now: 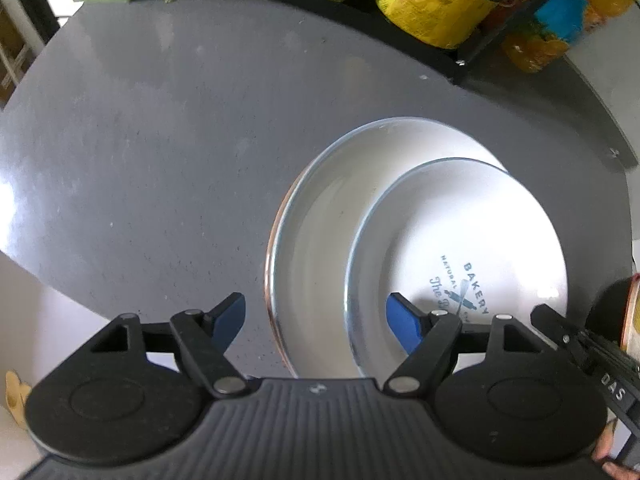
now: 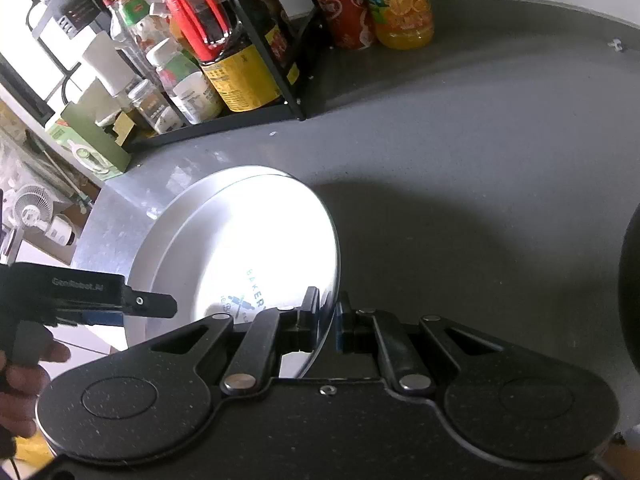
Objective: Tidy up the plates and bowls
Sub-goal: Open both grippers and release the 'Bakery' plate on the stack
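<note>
Plates fill the left wrist view: a small plate [image 1: 476,236], white with a blue "BAKERY" print, overlaps a large plate [image 1: 320,232] that lies on the grey bench [image 1: 160,140] toward its right edge. The left gripper [image 1: 316,322] hangs over the large plate's near rim with its blue-padded fingers [image 1: 230,318] spread wide and nothing between them. At the right edge, part of the right gripper [image 1: 576,344] pokes in. Bottles [image 1: 436,0] crowd the bench's back edge.

Right wrist view — the right gripper [image 2: 325,326] is pinched narrow on the small plate [image 2: 256,248], its rim caught between the pads; the large plate [image 2: 160,232] shows beneath, near the bench's [image 2: 480,140] left edge. The left gripper [image 2: 152,306] reaches in from the left, a hand [image 2: 24,364] behind it. A rack [image 2: 256,60] of bottles stands at the back, a juice bottle [image 2: 400,4] beside it.
</note>
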